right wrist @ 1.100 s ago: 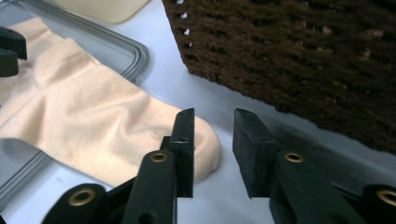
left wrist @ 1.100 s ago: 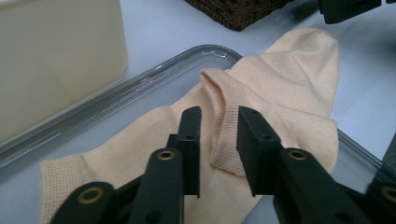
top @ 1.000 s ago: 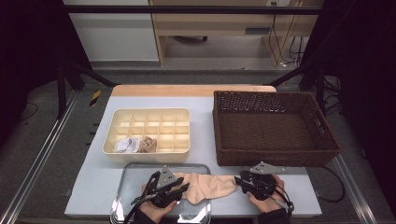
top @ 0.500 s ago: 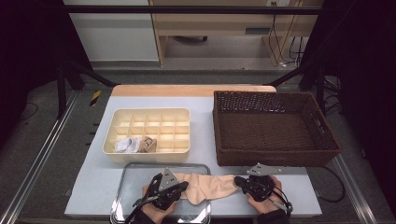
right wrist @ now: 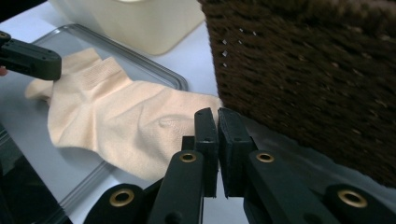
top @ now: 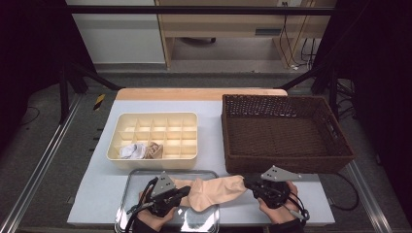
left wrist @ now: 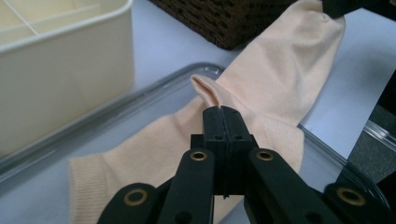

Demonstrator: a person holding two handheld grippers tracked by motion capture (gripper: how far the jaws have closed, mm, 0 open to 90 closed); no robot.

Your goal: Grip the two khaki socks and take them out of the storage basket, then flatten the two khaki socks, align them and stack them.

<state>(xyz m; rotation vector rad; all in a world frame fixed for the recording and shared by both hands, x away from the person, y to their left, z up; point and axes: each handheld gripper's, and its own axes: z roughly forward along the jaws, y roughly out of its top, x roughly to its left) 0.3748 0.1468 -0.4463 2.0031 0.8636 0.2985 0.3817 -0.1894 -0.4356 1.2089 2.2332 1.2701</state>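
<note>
High view: both my grippers pinch the sock (top: pixel 216 191) between them, left gripper (top: pixel 180 194) clamped on its heel fold over the tray (top: pixel 127 194), right gripper (top: pixel 248 181) clamped on the toe beside the basket (top: pixel 286 127). I judge this a stretch-out before folding; next, bring both ends together evenly.

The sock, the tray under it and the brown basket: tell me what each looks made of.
Sock: soft peach knit fabric, matte; it creases, and a ribbed cuff shows at one end. Tray: probably clear plastic or glass, glossy; the table shows through and its rim catches glare. Basket: dark brown woven wicker or rattan-like strands, possibly synthetic; the open weave shows on its walls.
</note>
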